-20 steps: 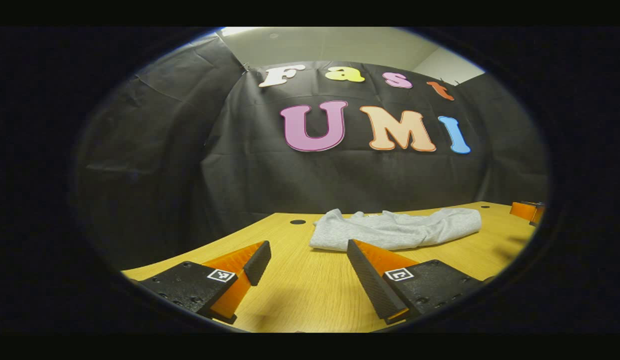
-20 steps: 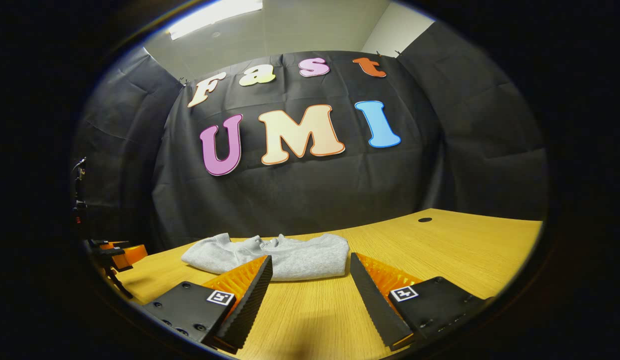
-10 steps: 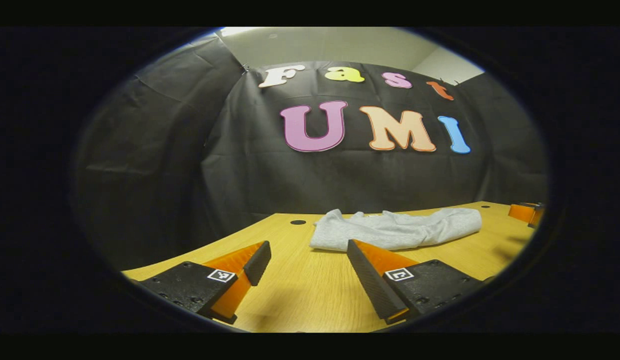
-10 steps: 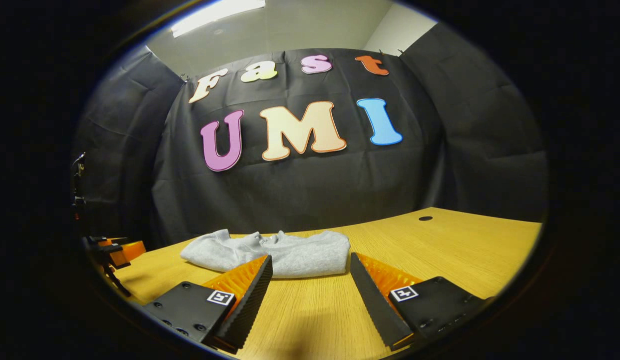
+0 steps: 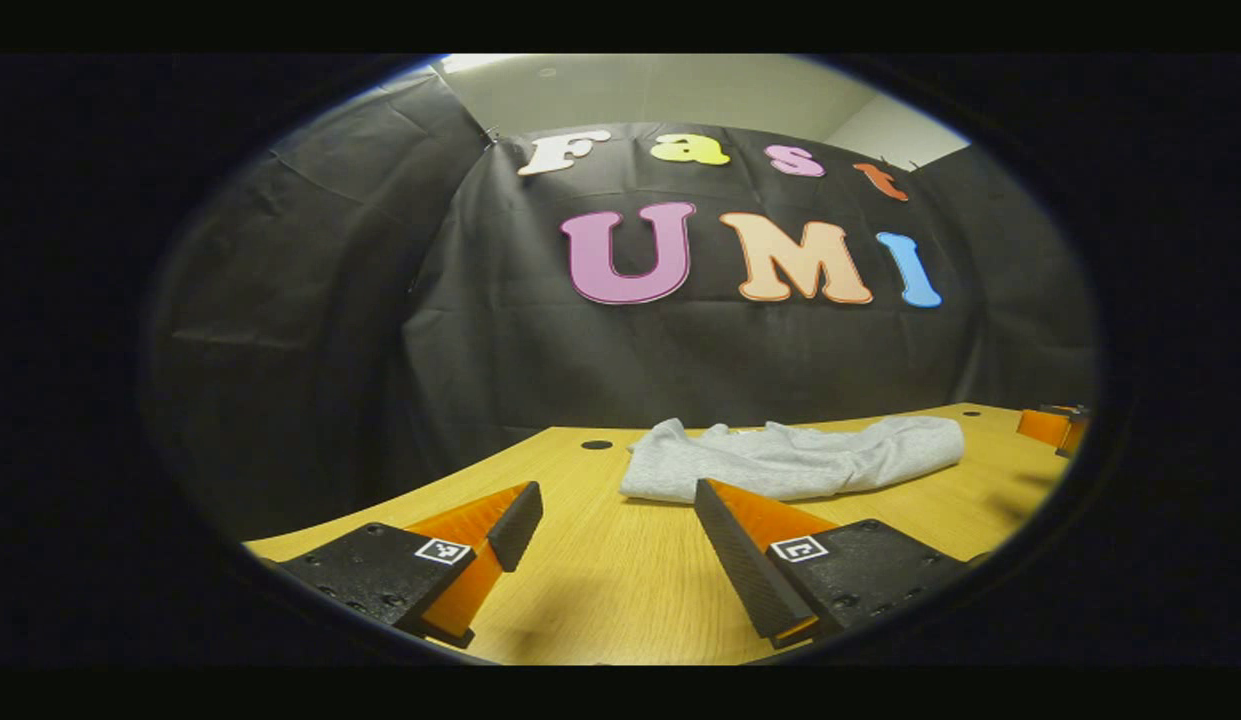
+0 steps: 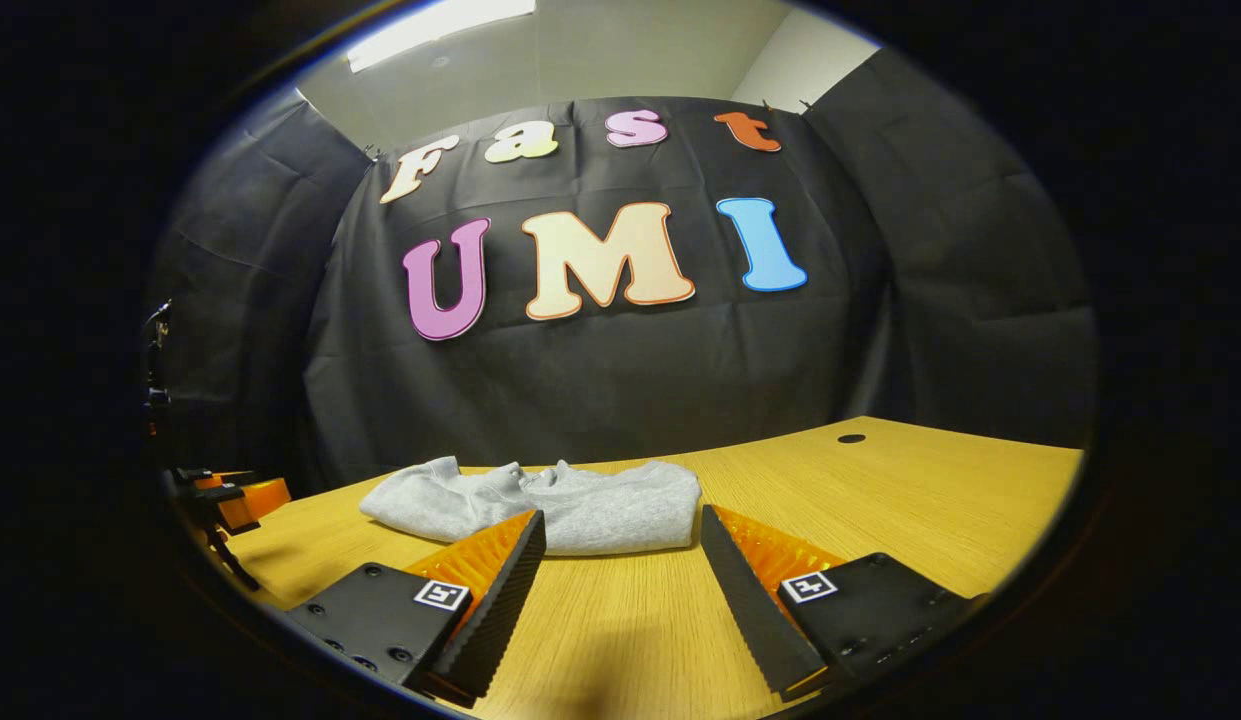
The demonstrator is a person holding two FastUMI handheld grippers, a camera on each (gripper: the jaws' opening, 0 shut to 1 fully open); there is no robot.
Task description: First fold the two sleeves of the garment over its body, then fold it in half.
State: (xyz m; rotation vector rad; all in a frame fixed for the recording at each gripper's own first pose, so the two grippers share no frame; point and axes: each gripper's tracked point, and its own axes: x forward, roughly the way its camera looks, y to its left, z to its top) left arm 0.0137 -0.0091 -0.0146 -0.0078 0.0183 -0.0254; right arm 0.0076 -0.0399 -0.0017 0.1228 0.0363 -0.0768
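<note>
A light grey garment (image 5: 790, 460) lies folded into a compact bundle on the wooden table (image 5: 600, 580), ahead and right of my left gripper (image 5: 615, 510). That gripper is open, low over the table, with nothing between its fingers. In the right gripper view the same grey garment (image 6: 550, 505) lies just beyond my right gripper (image 6: 620, 540), which is also open and holds nothing. The other gripper (image 6: 230, 500) shows at the far left of that view, and at the far right edge of the left gripper view sits the other gripper (image 5: 1050, 425).
The wooden table has a round cable hole (image 5: 596, 444) near the back left and a round cable hole (image 6: 851, 439) at the back right. Black cloth walls close in behind the table's far edge.
The right gripper's view has shifted very slightly, tilting a little. The left gripper and the garment have not moved.
</note>
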